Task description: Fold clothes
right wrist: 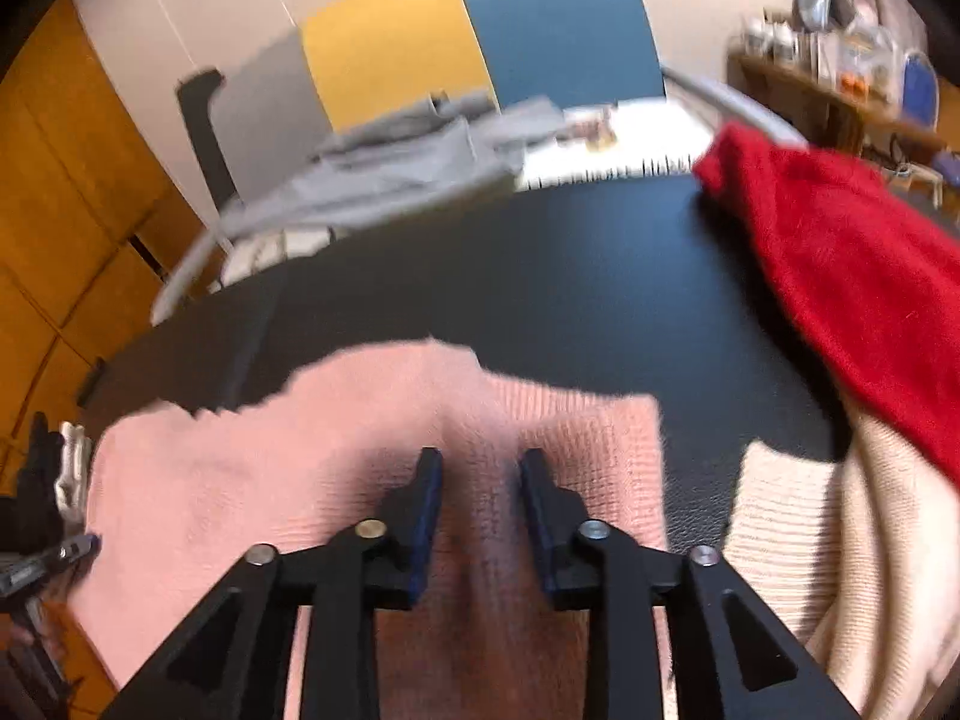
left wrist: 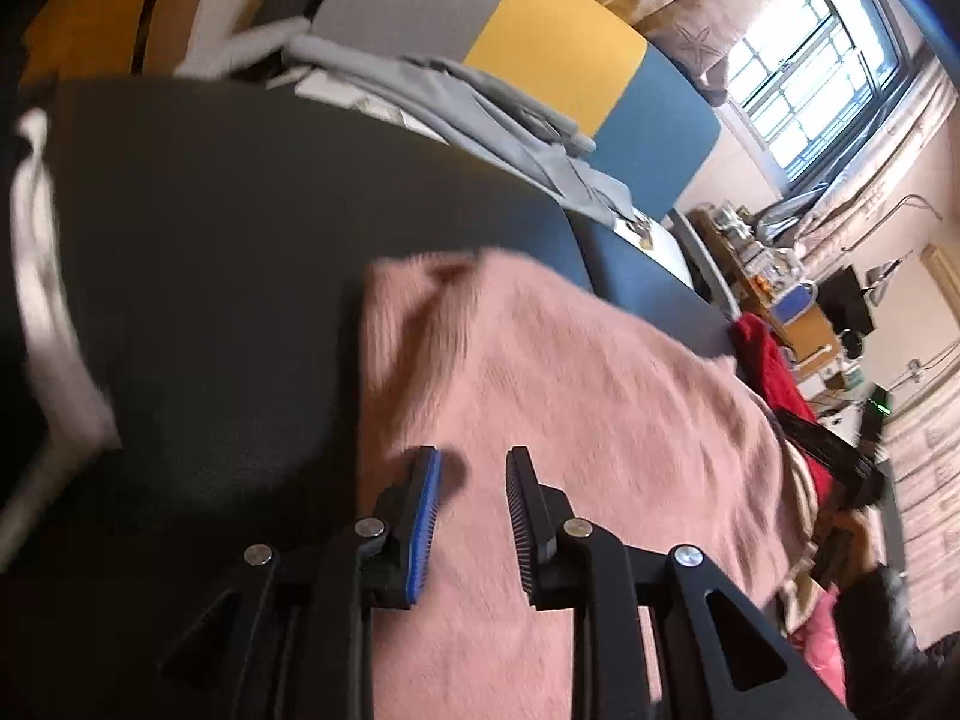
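Note:
A pink knit sweater [left wrist: 570,396] lies on a black table [left wrist: 240,240]; it also shows in the right wrist view [right wrist: 240,480]. My left gripper [left wrist: 474,462] is open, just above the pink sweater near its left edge, with nothing between its fingers. My right gripper [right wrist: 480,462] is open over the pink sweater near its far edge, also empty. A red fuzzy sweater [right wrist: 840,252] lies to the right on the table, partly over a cream knit sweater [right wrist: 810,528].
Grey clothes [right wrist: 408,162] are piled at the far edge of the black table [right wrist: 570,276]. Grey, yellow and blue panels [left wrist: 540,60] stand behind. The other gripper shows at the right of the left wrist view [left wrist: 852,480]. A white cloth [left wrist: 42,276] lies at left.

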Tool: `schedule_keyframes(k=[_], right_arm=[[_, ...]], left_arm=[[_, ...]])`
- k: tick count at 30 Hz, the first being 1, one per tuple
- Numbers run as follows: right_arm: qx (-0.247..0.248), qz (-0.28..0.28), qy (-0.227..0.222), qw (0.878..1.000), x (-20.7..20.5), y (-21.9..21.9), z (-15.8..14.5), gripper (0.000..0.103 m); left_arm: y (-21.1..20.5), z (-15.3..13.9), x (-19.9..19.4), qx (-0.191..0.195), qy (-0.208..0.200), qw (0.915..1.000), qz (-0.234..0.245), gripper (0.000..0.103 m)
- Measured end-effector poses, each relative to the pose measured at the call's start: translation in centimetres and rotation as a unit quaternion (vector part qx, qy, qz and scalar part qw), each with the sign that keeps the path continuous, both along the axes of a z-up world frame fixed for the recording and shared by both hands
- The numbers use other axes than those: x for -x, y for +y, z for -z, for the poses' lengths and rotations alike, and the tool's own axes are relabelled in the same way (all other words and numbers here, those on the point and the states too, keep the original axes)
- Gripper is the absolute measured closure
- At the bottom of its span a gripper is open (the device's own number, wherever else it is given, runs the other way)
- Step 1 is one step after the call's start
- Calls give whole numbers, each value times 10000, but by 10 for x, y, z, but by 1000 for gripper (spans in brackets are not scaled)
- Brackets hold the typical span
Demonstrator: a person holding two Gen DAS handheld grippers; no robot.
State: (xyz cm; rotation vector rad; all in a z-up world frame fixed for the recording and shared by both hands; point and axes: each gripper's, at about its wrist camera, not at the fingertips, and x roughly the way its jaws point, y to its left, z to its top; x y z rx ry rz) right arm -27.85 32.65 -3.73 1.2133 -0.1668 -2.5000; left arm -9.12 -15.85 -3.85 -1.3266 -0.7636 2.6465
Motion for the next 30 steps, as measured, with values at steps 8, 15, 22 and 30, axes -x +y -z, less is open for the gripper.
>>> schedule_keyframes(k=[8,15,22,30], right_arm=[[95,-225,25,9997,-57,9,-12,44],[122,-282,-373,9988,-62,24,8,44],[-119,-231,-643,9976,-65,32,19,90],[-631,-345,-709,9949,-87,37,14,97]], left_arm=[[-9,0,40,438,-58,9987,260,72],[4,14,51,457,-337,9953,789,73],[7,10,41,739,-548,9938,618,99],[0,5,18,932,-827,9920,206,98]])
